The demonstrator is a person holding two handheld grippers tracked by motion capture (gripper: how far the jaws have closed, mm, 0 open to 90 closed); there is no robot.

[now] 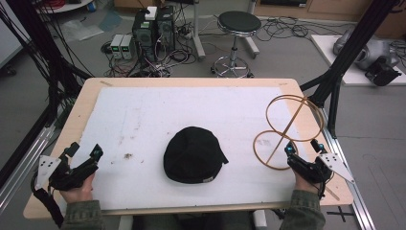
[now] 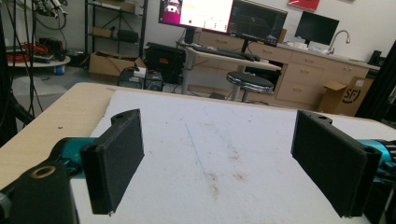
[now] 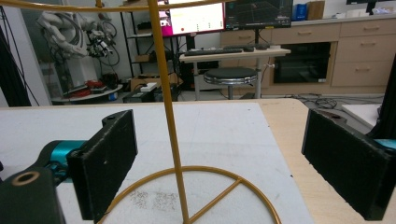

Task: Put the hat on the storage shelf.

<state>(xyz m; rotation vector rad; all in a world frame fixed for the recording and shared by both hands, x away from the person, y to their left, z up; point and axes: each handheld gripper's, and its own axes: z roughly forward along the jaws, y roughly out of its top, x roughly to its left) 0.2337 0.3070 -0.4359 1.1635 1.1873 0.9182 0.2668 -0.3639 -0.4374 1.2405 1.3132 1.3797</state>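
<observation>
- Between my right gripper's (image 3: 219, 163) spread jaws stands the thin golden wire stand (image 1: 286, 130), its upright rod (image 3: 169, 112) rising from a flat ring base (image 3: 219, 179) on the white foam mat (image 1: 143, 120); neither pad touches the metal, so this tool is open and holding nothing.
- From above, the stand sits at the right end of the mat, and my right gripper (image 1: 302, 152) is just beside the near edge of its base ring, with two wire hoops up top.
- I judge the stand to be light, stiff and springy, with smooth, slippery wire that could twist or slide between flat pads. It looks top-heavy enough to tip if I nudge it.
- The rod low down, near where it meets the base crossbar, seems the best place to grip: squarely across the pads and firmly.
- Left of the stand, near the mat's middle, lies a soft black fabric cap (image 1: 194, 155), well apart from the base ring. It should be limp and light, and easiest to pinch by a fold or its rim.
- Far left of the stand, my left gripper (image 1: 85, 154) rests near the mat's corner; its jaws stand wide apart over bare foam in the left gripper view (image 2: 219, 163), empty.
- Under the mat, the pale wooden table (image 1: 191, 82) shows as a border all round.
</observation>
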